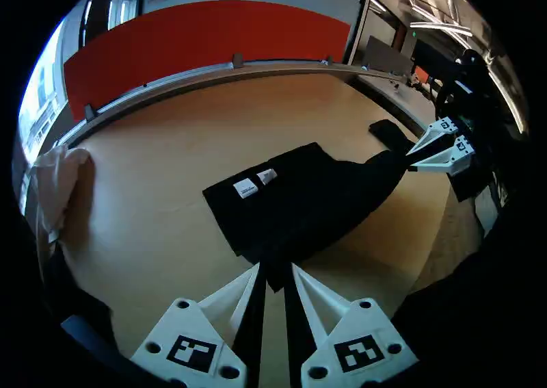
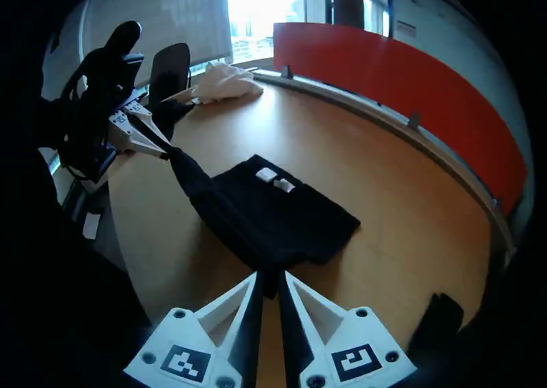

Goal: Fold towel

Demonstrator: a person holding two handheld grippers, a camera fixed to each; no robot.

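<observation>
A black towel (image 1: 301, 196) lies partly folded on the wooden table (image 1: 157, 169), two white labels (image 1: 254, 183) showing on its top. My left gripper (image 1: 275, 277) is shut on one near corner, lifted off the table. Farther right, my right gripper (image 1: 410, 162) pinches the other corner, the edge stretched between the two. In the right gripper view the same towel (image 2: 280, 217) spreads ahead; my right gripper (image 2: 271, 282) is shut on its corner, and the left gripper (image 2: 167, 154) holds the far end at upper left.
A crumpled white cloth (image 1: 58, 176) sits at the table's left edge, also seen as the white cloth (image 2: 225, 81) near a chair (image 2: 167, 70). A red partition (image 1: 205, 35) lines the back edge. A small black object (image 1: 391, 133) lies on the table near the right gripper.
</observation>
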